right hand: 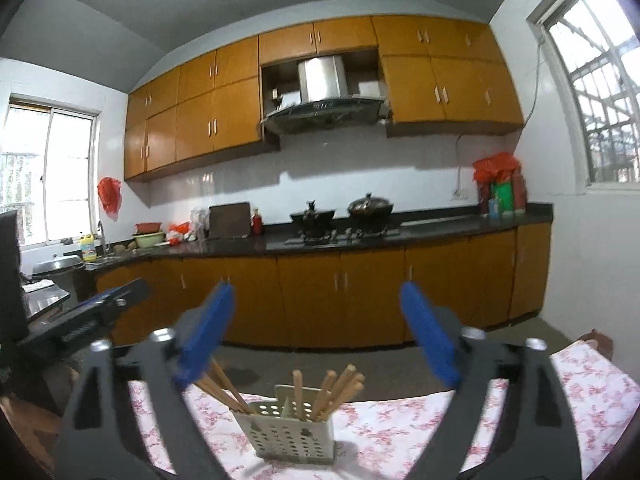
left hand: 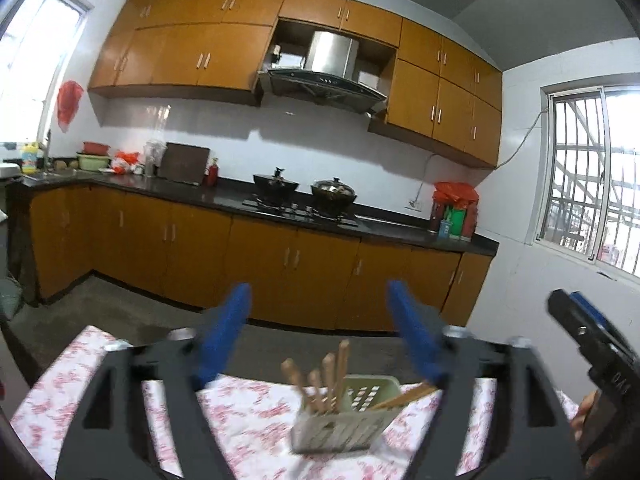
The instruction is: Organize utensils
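Chopsticks stood upright in the perforated holder, which sat on the floral-clothed surface, while above the holder the left claw and right claw both hung wide apart, gripping nothing.
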Available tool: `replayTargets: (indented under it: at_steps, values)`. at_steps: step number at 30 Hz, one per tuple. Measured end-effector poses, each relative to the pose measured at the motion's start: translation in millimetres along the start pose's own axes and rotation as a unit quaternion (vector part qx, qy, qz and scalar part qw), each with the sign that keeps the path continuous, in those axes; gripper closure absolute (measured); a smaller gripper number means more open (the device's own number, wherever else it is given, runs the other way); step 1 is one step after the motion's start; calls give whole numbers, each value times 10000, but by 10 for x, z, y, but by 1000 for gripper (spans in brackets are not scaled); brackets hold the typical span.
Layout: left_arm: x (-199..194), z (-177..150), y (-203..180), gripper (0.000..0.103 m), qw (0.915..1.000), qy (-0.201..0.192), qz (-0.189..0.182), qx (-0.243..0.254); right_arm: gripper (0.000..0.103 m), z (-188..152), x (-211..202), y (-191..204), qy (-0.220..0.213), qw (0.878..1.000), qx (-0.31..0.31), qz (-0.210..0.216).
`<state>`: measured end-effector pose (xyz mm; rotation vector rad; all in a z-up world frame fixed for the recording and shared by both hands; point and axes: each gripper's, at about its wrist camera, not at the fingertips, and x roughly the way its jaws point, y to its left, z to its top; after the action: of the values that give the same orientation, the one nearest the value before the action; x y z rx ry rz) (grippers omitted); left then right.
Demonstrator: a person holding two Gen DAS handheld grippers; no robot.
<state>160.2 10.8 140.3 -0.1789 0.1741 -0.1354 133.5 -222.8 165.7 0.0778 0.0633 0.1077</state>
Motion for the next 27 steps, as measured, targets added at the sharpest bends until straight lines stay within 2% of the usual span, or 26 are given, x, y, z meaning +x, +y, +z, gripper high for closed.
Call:
replayTargets:
  at_steps: [2, 5, 9, 13, 16, 18, 21, 27]
  values:
    - [-233, -59, 30, 3, 9998, -101, 90, 138, 4, -76, -193, 35, -2, 9998, -164, -137]
    - [-533, -224, 16, 2, 9984, -108, 319, 448, 4, -270, -361, 102, 302, 9986, -338, -289]
    - [-789, -523, -20, 2, 9956, -43, 583, 734, 4, -618, -529, 101, 764, 9965, -180, -287]
    - [-889, -805, -44, 2, 9939, 204, 636, 882, 4, -953, -701, 154, 952, 9947, -102, -373]
    - [-894, -1008, -14, 2, 9933, 576, 589, 814, 4, -1136, -841, 178, 931, 9936, 38, -637]
    - [-904, -1080, 1, 2, 9928, 688, 626, 753, 4, -1237, -900, 165, 1081, 9922, 163, -591]
    - [-931, -1200, 24, 2, 9930, 767, 620, 643, 4, -1378, -956, 175, 1263, 9900, 150, -617]
    - [-995, -1396, -4, 2, 9917, 808, 681, 739, 4, -1559, -1004, 235, 1540, 9866, -16, -539]
